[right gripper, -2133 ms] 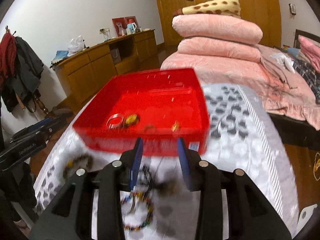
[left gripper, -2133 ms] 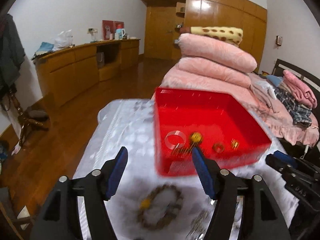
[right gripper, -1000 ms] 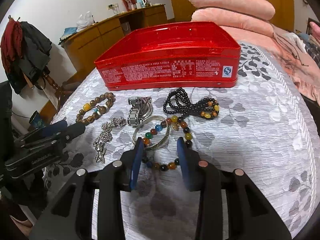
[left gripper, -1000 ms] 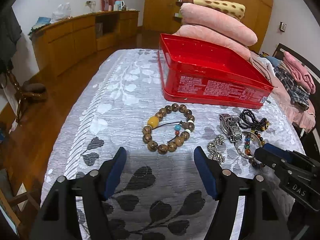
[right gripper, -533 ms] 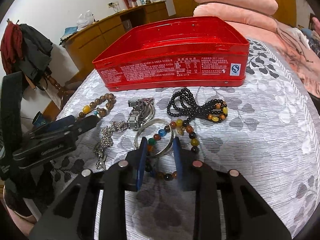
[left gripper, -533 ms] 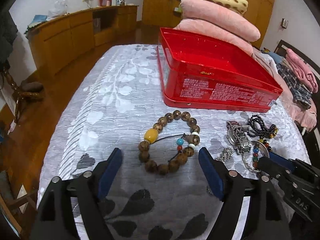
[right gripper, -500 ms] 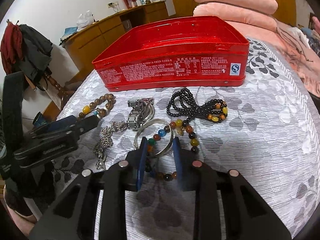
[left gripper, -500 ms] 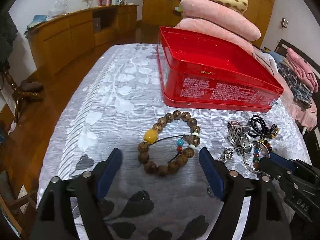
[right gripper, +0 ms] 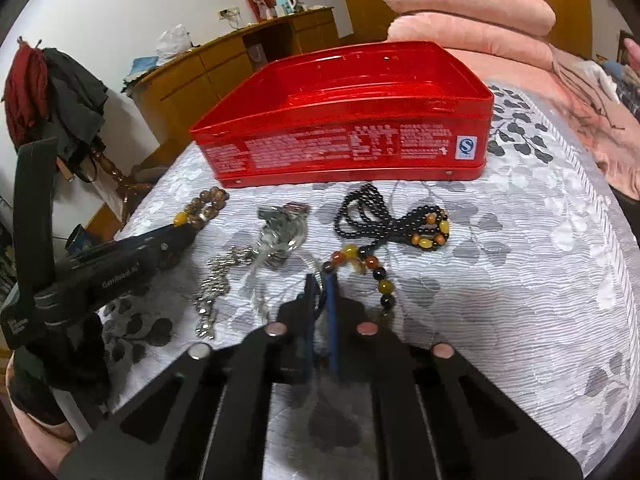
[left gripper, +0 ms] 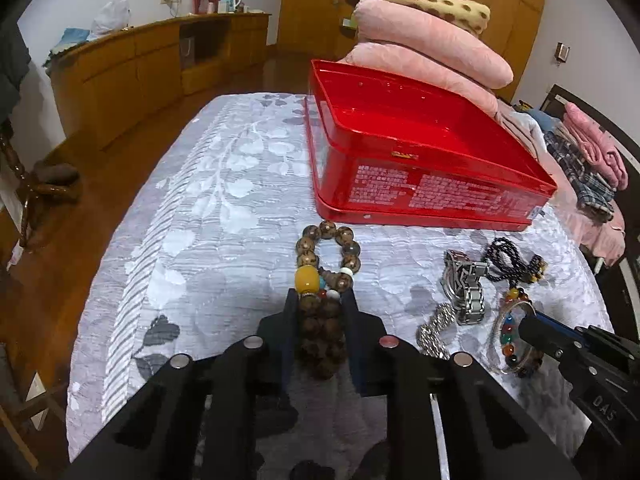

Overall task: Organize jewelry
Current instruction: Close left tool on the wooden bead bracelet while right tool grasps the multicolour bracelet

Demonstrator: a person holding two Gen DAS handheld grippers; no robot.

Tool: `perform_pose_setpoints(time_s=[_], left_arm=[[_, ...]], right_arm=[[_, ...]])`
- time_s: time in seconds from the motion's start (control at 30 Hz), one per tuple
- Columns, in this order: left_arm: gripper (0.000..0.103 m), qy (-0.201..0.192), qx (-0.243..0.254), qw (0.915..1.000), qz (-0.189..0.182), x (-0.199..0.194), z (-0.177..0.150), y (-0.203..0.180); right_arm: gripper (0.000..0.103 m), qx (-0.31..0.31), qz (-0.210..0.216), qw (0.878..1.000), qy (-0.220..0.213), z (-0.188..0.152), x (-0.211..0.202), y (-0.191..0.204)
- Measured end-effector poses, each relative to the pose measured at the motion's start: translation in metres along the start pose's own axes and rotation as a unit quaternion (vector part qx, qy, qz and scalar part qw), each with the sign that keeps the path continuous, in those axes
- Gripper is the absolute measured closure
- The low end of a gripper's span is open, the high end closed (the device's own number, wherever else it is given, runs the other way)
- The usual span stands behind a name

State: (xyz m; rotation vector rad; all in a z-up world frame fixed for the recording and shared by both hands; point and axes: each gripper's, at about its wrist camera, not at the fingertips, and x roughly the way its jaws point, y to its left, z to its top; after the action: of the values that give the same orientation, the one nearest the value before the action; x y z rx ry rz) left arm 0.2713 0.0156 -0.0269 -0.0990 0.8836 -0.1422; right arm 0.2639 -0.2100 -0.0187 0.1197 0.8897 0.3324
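My left gripper (left gripper: 320, 300) is shut on the brown wooden bead bracelet (left gripper: 326, 256) with a yellow bead, squeezing it on the grey cloth; it also shows in the right wrist view (right gripper: 202, 208). My right gripper (right gripper: 321, 280) is shut on the multicoloured bead bracelet (right gripper: 370, 264), which lies with a silver bangle (left gripper: 516, 320). A red tin box (left gripper: 420, 160) stands open behind the jewelry, also in the right wrist view (right gripper: 348, 136).
On the cloth lie a black bead necklace (right gripper: 384, 220), a metal watch (right gripper: 282, 232) and a silver chain (right gripper: 212, 280). Folded pink blankets (left gripper: 428, 44) sit behind the box. The table edge drops to a wooden floor (left gripper: 80, 184) at left.
Both grippers moved forward and closed. The left one closed on the wooden bracelet, squashing its ring. The right one closed on the coloured bracelet.
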Motion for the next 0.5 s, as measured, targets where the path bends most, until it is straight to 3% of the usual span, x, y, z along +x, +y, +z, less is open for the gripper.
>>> perform_pose_setpoints(time_s=[0.07, 0.13, 0.5], left_arm=[[0.092, -0.004, 0.000, 1.0000, -0.008, -0.006, -0.003, 0.000], [0.092, -0.005, -0.003, 0.9997, -0.023, -0.012, -0.008, 0.000], [0.090, 0.005, -0.005, 0.9996, -0.028, -0.033, -0.035, 0.004]], right_arm=[[0.100, -0.007, -0.001, 1.000, -0.002, -0.001, -0.003, 0.002], [0.100, -0.009, 0.000, 1.000, -0.004, -0.003, -0.006, 0.002], [0.100, -0.005, -0.012, 1.000, -0.011, -0.019, -0.029, -0.007]])
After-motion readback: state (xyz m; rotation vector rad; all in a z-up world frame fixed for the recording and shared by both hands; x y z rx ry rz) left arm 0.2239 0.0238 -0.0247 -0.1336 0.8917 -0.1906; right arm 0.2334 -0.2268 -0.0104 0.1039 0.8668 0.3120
